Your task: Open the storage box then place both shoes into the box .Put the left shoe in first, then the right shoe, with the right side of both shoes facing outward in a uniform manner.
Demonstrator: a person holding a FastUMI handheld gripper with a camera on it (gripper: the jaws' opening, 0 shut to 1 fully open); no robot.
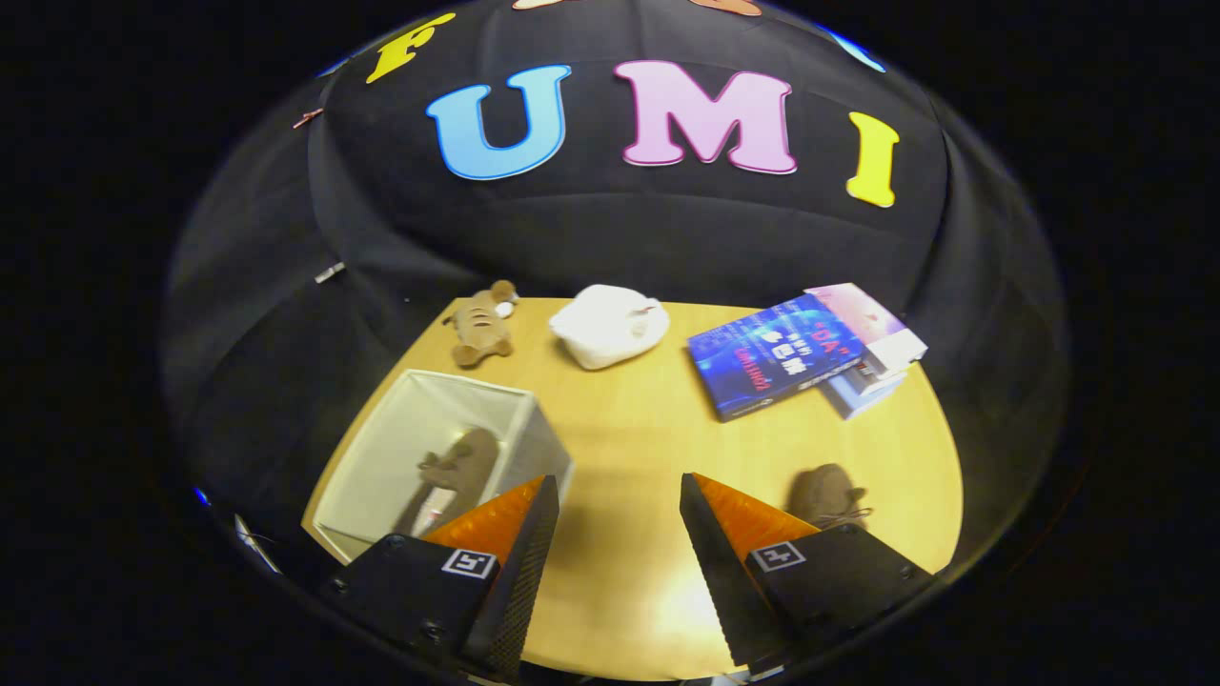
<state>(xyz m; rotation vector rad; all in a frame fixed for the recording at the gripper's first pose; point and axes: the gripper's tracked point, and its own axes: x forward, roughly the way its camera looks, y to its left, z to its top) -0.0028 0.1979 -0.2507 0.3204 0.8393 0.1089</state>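
A white storage box point(381, 448) stands open on the wooden table, just ahead of my left finger. Inside it lies one brown shoe point(456, 472), partly hidden by that finger. The other brown shoe point(827, 497) rests on the table behind my right finger, which covers its lower part. My gripper point(618, 495) hangs above the table between box and loose shoe, open, with only bare tabletop between its fingers.
At the table's far side sit a brown plush toy point(482, 324), a white lumpy thing like cloth point(610, 326), and a stack of books point(805, 351) with a blue one on top. The wooden table point(629, 438) has a rounded edge.
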